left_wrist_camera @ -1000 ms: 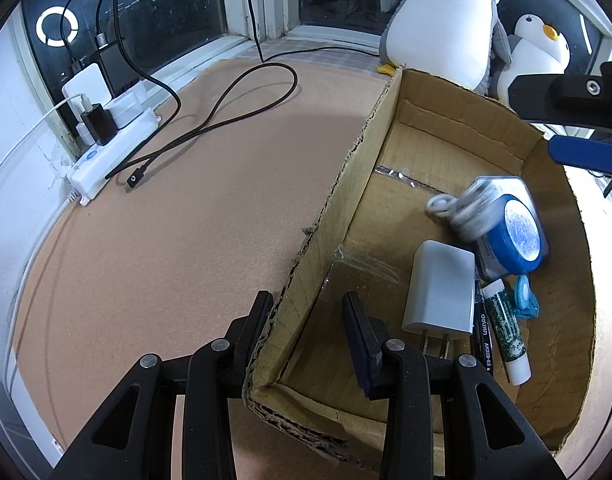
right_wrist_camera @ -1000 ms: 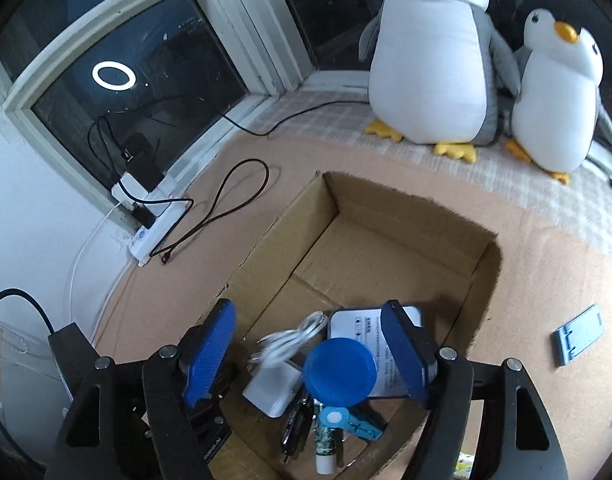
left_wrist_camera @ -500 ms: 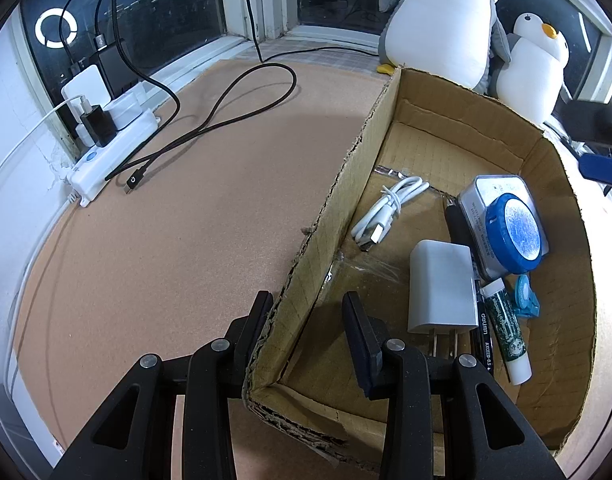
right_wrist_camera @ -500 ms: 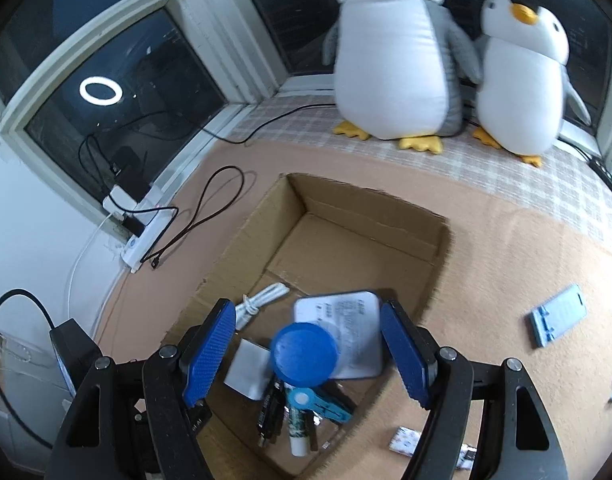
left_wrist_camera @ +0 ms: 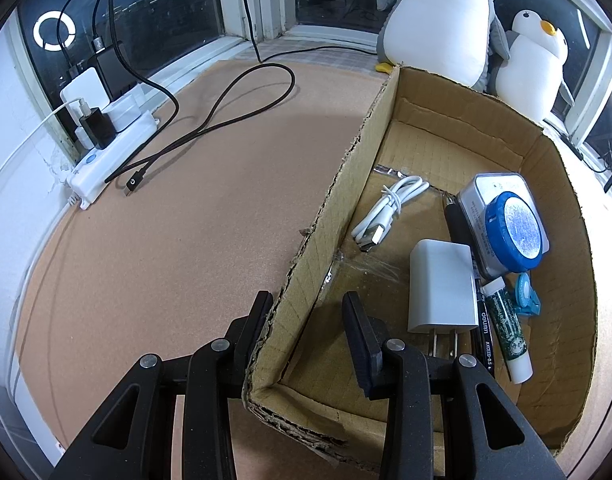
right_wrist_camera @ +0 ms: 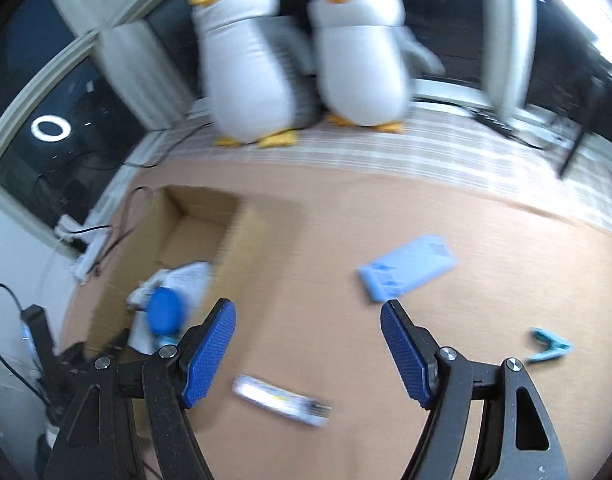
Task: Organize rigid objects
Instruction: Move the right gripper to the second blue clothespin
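The right gripper [right_wrist_camera: 308,354], jaws wide and empty, has swung off the cardboard box [right_wrist_camera: 234,236], now at left of its frame, to hover over open mat. The left gripper [left_wrist_camera: 306,334] stays clamped on the box's near corner wall. Since a second ago a white cable [left_wrist_camera: 390,210] lies uncovered inside; judged next: the small packet [right_wrist_camera: 282,400] at lower centre, blue case [right_wrist_camera: 408,272] beyond.

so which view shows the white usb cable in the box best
The left wrist view. There the coiled white usb cable lies sharp and unobstructed on the floor of the cardboard box. In the right wrist view, motion blur leaves only a white smudge there, too unclear to identify.
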Available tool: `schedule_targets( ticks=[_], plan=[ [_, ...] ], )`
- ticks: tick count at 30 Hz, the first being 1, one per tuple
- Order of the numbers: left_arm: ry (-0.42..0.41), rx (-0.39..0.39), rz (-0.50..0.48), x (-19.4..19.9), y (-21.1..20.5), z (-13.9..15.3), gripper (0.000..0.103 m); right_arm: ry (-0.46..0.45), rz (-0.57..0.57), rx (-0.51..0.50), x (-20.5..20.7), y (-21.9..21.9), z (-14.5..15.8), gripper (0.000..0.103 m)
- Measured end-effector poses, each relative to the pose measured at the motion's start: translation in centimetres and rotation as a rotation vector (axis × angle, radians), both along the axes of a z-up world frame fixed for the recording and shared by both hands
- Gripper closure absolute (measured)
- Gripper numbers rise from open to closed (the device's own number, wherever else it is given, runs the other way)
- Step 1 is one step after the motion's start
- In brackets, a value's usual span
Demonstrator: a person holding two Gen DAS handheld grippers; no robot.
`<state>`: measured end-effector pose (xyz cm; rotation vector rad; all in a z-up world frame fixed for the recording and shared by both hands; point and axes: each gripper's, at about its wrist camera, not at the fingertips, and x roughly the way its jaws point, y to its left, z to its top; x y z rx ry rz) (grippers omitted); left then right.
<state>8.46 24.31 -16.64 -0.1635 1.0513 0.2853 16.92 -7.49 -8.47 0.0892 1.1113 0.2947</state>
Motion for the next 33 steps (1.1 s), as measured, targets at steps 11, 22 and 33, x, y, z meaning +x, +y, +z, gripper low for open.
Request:
schedule_targets(
  ticks=[11,22,33],
  plan=[
    [0.009,0.017,-0.003,0.1,-0.4,0.0,0.064,0.069,-0.212,-0.050,1.1,-13.5,-2.3,0.032],
    [0.017,0.031,0.000,0.3,-0.6,0.1,0.062,0.148,-0.289,0.041,2.4,-18.3,-5.7,0.032],
    [0.016,0.031,0.000,0.3,-0.6,0.1,0.062,0.215,-0.223,0.058,2.0,-17.9,-6.8,0.032]
  ],
)
